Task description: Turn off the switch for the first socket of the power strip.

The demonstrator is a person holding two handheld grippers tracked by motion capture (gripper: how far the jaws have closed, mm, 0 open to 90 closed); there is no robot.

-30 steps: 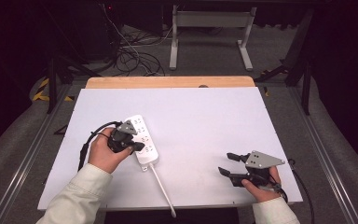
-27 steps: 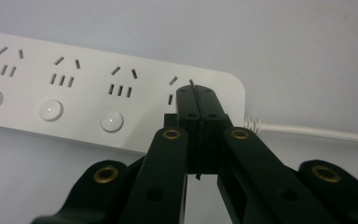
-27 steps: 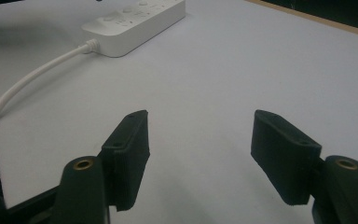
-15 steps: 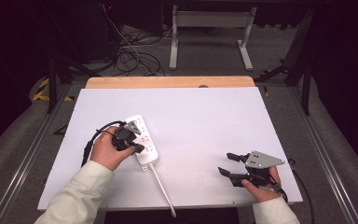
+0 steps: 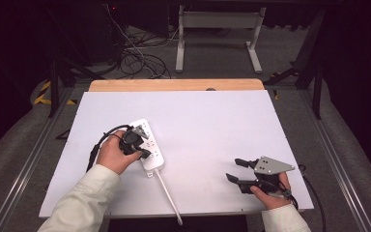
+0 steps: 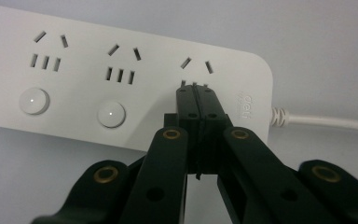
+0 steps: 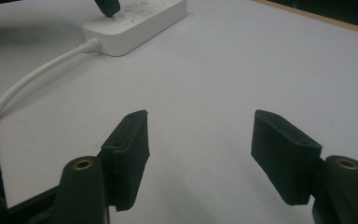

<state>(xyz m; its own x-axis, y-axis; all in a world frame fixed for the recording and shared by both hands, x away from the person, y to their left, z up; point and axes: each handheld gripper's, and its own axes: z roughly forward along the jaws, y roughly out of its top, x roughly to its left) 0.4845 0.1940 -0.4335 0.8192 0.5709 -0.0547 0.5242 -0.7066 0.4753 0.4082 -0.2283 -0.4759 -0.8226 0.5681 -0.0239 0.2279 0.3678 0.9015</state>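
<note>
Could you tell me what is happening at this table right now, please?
A person works at a white table with a gripper in each hand. The left gripper, its jaws shut with nothing between them, presses its tips down on a white power strip at the socket nearest the cord, where a round button would sit. The right gripper is open and rests apart, near the table's front right corner.

bright tabletop, dark surroundings, soft close-up focus

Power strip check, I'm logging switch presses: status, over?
Left gripper shut, tips down on the power strip at its cord-end socket. Right gripper open, idle on the white table. Nothing in the way.
</note>
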